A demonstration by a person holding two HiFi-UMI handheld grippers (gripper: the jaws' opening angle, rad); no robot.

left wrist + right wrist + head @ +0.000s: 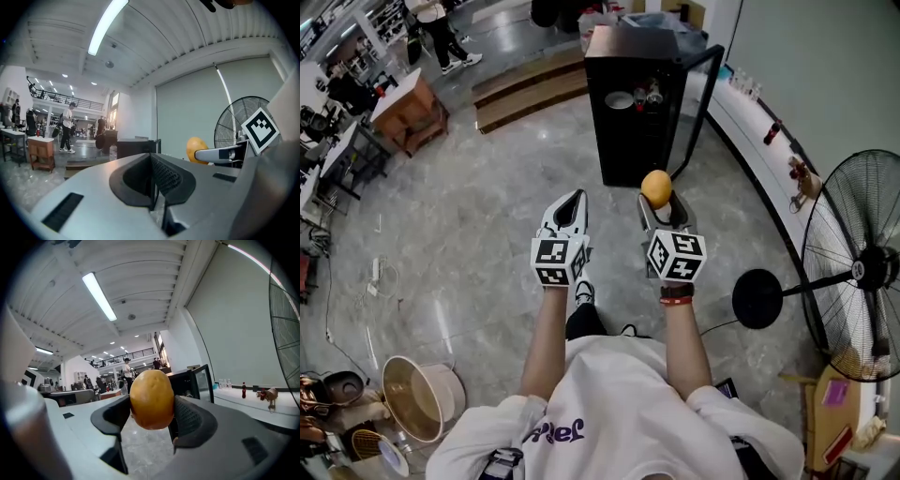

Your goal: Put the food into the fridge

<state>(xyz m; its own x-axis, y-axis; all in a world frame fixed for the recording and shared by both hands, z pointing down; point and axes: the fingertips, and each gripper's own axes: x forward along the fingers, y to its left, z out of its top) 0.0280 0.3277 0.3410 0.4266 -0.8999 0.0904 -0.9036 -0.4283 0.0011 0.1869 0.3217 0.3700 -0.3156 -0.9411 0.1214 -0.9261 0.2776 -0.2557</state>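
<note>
A yellow-orange oval fruit (656,187) sits between the pads of my right gripper (662,202), which is shut on it and held out over the floor. The right gripper view shows the fruit (151,399) pinched at its sides, the right gripper (150,417) pointing toward the fridge (185,380). The small black fridge (633,103) stands ahead with its glass door (698,103) swung open to the right and items on an upper shelf. My left gripper (572,204) is beside the right one, shut and empty; its jaws meet in the left gripper view (152,187), where the fruit (197,149) shows too.
A large standing fan (862,262) with a round base (757,298) is at the right. A white counter (750,117) with bottles runs along the right wall. Wooden steps (534,89) lie left of the fridge. A round basin (417,398) sits near my left side. People stand far back.
</note>
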